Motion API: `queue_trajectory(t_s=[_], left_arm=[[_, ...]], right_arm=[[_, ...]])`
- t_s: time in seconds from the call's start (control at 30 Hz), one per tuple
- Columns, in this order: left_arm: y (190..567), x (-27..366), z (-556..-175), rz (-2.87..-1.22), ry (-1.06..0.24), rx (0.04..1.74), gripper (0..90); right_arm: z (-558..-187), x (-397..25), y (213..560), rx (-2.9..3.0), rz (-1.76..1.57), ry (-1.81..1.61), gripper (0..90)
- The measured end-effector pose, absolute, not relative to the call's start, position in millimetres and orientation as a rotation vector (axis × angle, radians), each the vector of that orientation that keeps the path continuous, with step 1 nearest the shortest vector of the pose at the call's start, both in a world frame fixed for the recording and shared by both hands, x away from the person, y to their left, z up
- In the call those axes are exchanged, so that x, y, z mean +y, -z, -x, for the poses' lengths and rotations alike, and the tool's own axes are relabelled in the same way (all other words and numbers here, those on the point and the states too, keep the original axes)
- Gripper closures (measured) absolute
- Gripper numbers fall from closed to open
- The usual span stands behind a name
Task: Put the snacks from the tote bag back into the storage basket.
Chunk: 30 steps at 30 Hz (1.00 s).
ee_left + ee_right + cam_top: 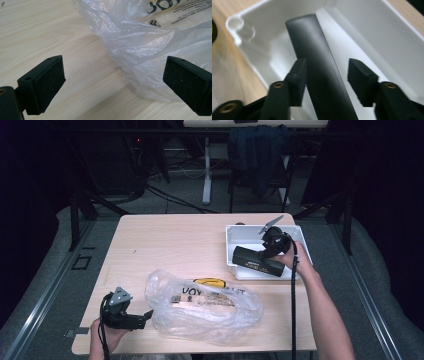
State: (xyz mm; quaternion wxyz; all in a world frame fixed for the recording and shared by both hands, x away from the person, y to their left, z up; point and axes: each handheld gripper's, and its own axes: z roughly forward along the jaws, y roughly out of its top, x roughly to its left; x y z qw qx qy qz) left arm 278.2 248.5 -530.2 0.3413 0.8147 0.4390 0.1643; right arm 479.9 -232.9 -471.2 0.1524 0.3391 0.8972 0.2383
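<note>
Nearest the lens, the right gripper [324,80] has its jaws parted around a black bar [317,62] over the white tray [402,47], one pad touching and the other apart. Judged risk: released so, the bar could tip over the rim. Left gripper [113,85] stands wide apart beside the plastic bag [140,42], whose loose film may snag.

You work at a light wooden table [175,240] on grey floor [45,285]. Beyond it stand a white desk leg [206,170] and a chair draped with dark cloth [260,155], dimly lit.
</note>
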Motion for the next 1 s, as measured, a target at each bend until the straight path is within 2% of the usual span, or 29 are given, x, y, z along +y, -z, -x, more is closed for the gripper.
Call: queue_trajectory(t_s=[0.13,0.23,0.67,1.0], left_arm=[[530,248,-278,-2.124,-0.428,1.14,3.8],[529,249,-277,-2.12,-0.435,1.134,4.0],[530,248,-278,-2.125,-0.423,1.127,4.0],[530,248,-278,-2.123,-0.424,1.123,4.1]], right_arm=[[-486,-220,475,2.517,-1.103,-0.723,79.2],[-494,-215,481,2.451,-1.227,-0.721,89.8],[-526,-190,510,2.339,-1.394,-0.682,88.6],[-528,-181,513,2.4,-1.399,-0.675,86.1]])
